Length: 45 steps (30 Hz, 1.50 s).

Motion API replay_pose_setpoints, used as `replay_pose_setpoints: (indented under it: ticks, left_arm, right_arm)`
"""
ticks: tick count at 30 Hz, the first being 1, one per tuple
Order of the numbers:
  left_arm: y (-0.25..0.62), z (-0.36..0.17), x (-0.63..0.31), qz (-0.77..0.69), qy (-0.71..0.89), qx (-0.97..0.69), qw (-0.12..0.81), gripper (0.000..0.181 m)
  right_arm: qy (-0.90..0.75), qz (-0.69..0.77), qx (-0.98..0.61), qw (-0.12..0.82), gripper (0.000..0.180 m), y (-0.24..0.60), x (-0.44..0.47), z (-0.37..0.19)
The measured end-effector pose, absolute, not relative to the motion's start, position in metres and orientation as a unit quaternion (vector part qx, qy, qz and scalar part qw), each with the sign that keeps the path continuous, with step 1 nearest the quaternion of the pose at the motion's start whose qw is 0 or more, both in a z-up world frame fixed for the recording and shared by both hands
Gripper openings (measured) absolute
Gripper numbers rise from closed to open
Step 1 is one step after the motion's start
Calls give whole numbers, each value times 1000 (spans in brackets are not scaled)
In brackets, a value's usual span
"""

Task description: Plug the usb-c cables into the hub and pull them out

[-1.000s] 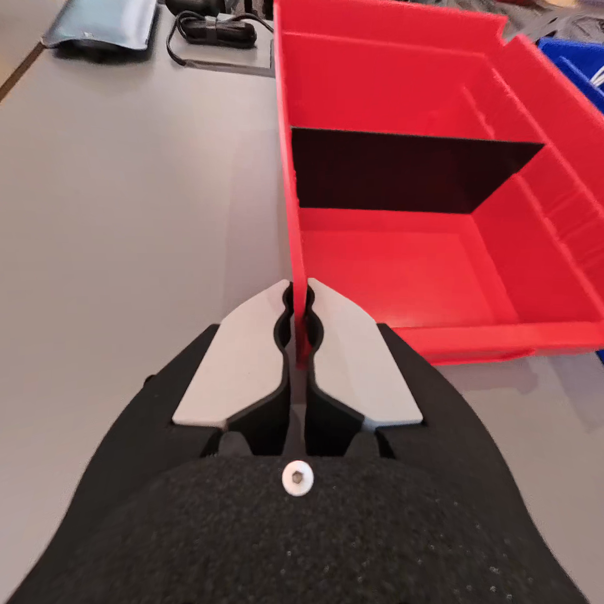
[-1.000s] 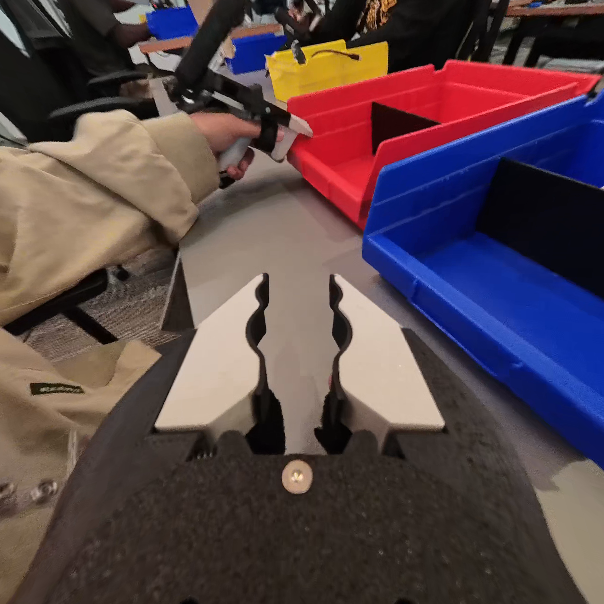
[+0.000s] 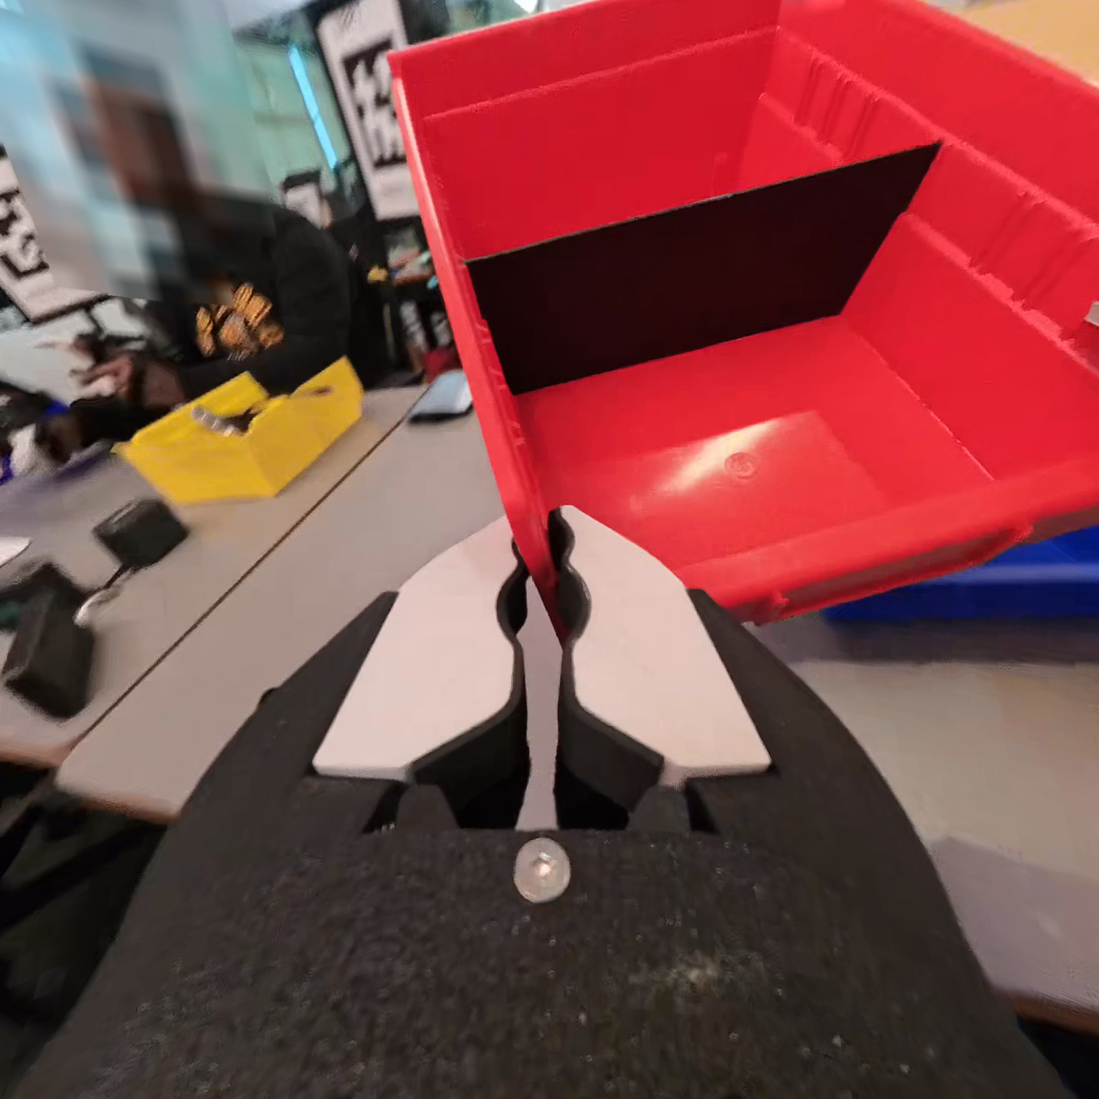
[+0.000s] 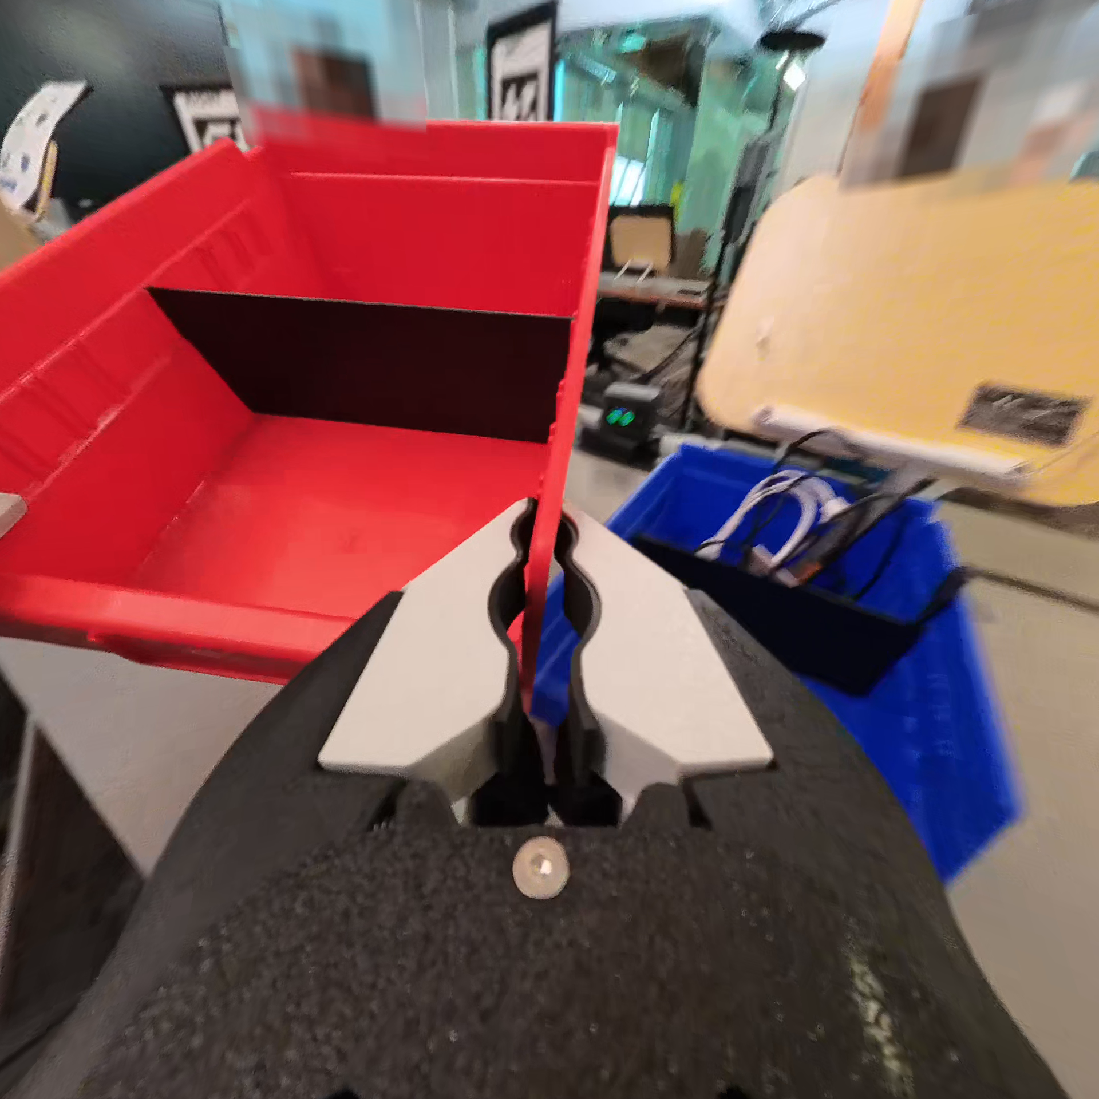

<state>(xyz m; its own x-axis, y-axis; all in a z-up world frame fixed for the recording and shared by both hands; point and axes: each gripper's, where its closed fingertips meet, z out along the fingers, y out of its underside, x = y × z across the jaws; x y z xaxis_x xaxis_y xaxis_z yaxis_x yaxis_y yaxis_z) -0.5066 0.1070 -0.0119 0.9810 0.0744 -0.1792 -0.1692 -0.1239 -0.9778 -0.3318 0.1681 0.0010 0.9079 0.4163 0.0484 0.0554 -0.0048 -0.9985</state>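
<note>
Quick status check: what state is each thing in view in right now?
Left gripper: shut on the red bin's side wall.
Right gripper: shut on the red bin's opposite wall.
Red bin: tilted, held by both grippers, nothing visible inside.
Black divider: upright across the red bin.
Blue bin: on the table, cables inside.
Yellow bin: on the far table, blurred.

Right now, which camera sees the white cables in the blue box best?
The right wrist view. There the white cables lie in plain sight inside the blue bin, behind its dark divider, though blurred. The left wrist view shows only a blue corner under the red bin, no cables.
</note>
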Motion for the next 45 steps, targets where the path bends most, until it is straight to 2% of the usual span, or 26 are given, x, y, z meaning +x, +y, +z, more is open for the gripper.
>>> replay_pose_setpoints:
  ticks: [5,9,15,20,24,30,34,35,38,41,43,45]
  left_arm:
    - [160,25,-396,29,136,-702,698,5]
    - [192,28,-272,-30,222,-692,686,5]
    - [217,-29,-98,-98,293,-719,623,7]
    - [215,-110,-31,-96,355,-754,545,9]
    - [214,-137,-30,-90,342,-774,526,10]
    - [214,-142,-18,-153,317,-795,493,22]
    - [191,-115,-30,-245,309,-790,469,24]
    - [181,-98,-43,-283,293,-784,469,26]
    - [173,-51,-111,-317,245,-759,513,38]
    - [204,-39,-226,-210,166,-773,575,47]
    - [225,-46,-307,-146,83,-786,595,50]
    - [235,-56,-358,-150,20,-791,593,53]
  right_arm:
    - [-101,38,-667,737,4,173,-217,52]
    - [-25,-27,-686,727,4,174,-94,52]
    - [52,-62,-750,657,4,176,80,-9]
    - [53,-50,-815,575,4,181,156,-89]
    - [35,-18,-834,550,5,187,160,-133]
    - [47,-40,-834,548,5,209,170,-133]
    - [53,-43,-828,556,7,205,171,-135]
    - [61,-55,-824,561,16,202,175,-133]
    - [95,-69,-809,577,32,188,186,-116]
    - [121,-90,-779,609,34,169,171,-77]
    - [61,-95,-763,637,34,171,115,-50]
    - [-16,-38,-763,645,41,182,26,-44]
